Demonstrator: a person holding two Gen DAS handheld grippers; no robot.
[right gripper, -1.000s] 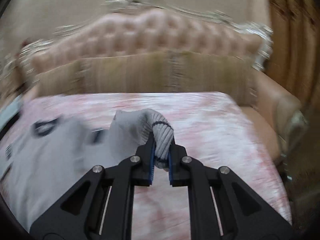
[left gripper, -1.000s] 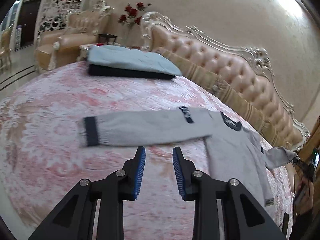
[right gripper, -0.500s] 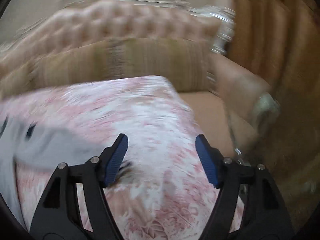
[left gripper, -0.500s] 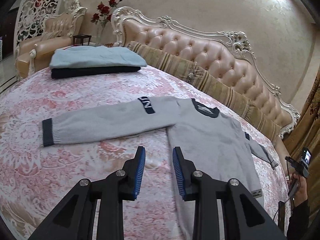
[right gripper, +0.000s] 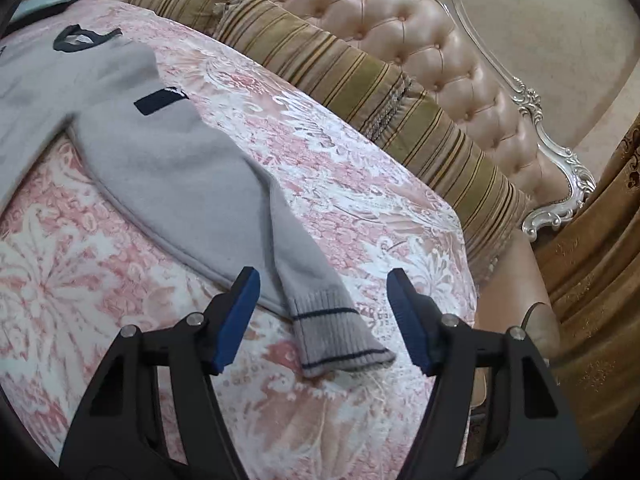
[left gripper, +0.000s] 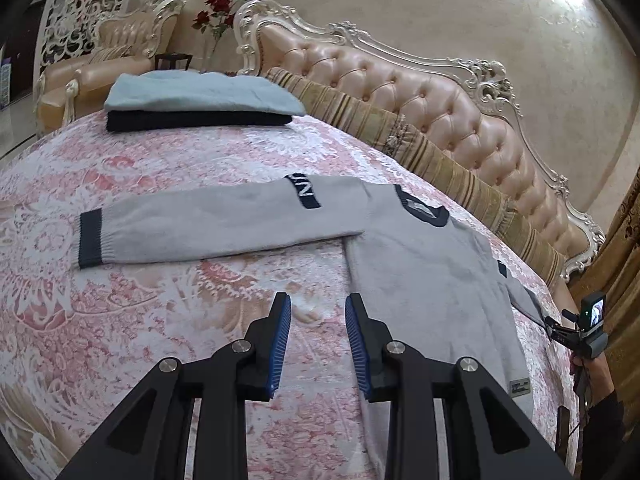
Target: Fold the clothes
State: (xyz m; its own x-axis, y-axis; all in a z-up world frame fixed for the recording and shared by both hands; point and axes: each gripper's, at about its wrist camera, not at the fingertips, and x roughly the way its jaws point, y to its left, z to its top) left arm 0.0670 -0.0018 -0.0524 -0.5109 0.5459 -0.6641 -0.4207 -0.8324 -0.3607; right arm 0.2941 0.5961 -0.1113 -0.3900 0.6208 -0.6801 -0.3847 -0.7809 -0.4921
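Since the earlier frames the right tongs point(right gripper: 323, 316) have let go of the ribbed sleeve cuff point(right gripper: 340, 340), which a second ago was clamped between their blue pads; the cuff now lies on the pink-and-white patterned bedspread point(right gripper: 100, 272). The right tongs stand released, jaws spread wide, with the cuff lying between them and touching neither pad. The left wrist view has also swung, so that the garment now sits more centrally in it.

The grey knitted sweater with dark navy trim point(left gripper: 432, 280) lies flat on the bed, collar toward the headboard edge. Its one sleeve point(left gripper: 208, 224) is stretched straight out toward the side of the bed where the folded stack sits, ending in a navy cuff. The other sleeve point(right gripper: 224, 184) runs toward the opposite side edge, its striped cuff near the bed's corner.

The left tongs point(left gripper: 318, 344) are released, jaws moderately apart, grasping nothing, held over bare bedspread just beside the sweater's body edge.

A folded stack, pale blue garment over a dark one point(left gripper: 200, 100), rests at the far corner of the bed. Striped gold bolster cushions point(right gripper: 360, 92) lie along the tufted peach headboard point(left gripper: 440, 108). In the left wrist view, the other handheld unit with a small lit screen point(left gripper: 592, 320) shows at the right margin.
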